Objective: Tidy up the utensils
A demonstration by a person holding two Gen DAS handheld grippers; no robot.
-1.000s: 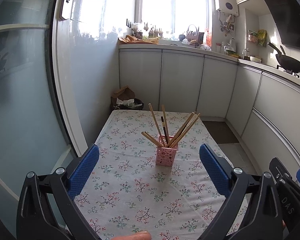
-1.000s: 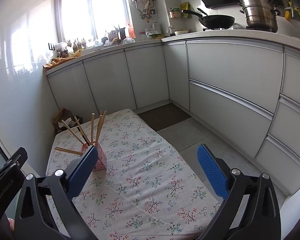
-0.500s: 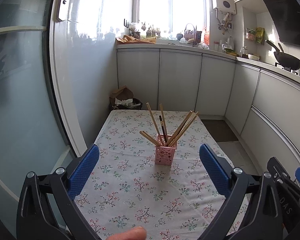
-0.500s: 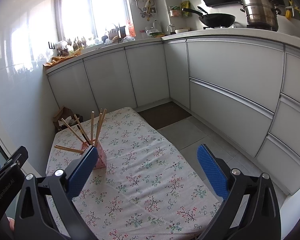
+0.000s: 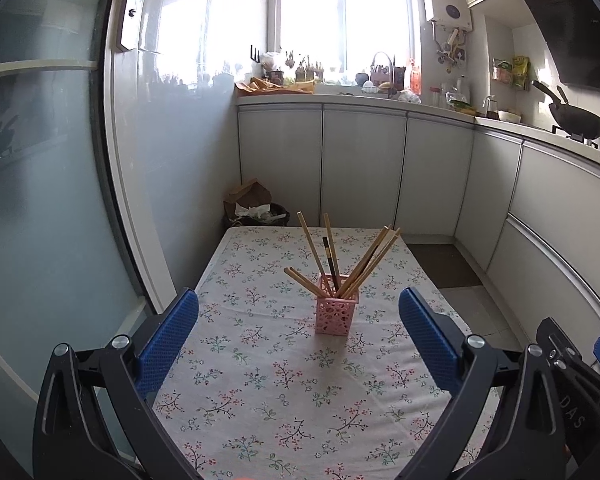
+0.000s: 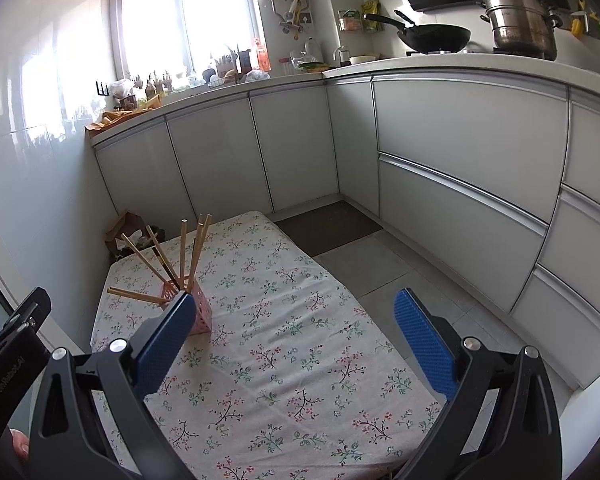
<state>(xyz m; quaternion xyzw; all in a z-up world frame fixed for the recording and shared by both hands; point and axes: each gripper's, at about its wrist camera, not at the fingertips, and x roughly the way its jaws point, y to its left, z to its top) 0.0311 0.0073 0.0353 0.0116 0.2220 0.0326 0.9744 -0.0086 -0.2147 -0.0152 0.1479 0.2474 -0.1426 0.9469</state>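
A pink lattice holder (image 5: 336, 316) stands upright near the middle of a table with a floral cloth (image 5: 260, 380). Several wooden chopsticks (image 5: 370, 260) and one dark one fan out of its top. My left gripper (image 5: 298, 320) hangs open above the near part of the table, the holder framed between its blue pads, farther off. My right gripper (image 6: 290, 322) is open too, with nothing between its fingers. In the right wrist view the holder (image 6: 202, 314) sits just behind the left blue pad (image 6: 164, 340), chopsticks (image 6: 156, 260) sticking up.
A glass door (image 5: 60, 200) borders the table's left side. White cabinets (image 5: 360, 168) run along the back and right, with a cluttered counter, a wok (image 6: 436, 36) and a steel pot (image 6: 520, 20). A bin with paper (image 5: 256, 212) stands beyond the table's far end. Tiled floor (image 6: 380, 260) lies to the right.
Both grippers have drifted slightly back and up from the table; the holder looks a little farther away. Both stay open and the chopsticks have not moved.
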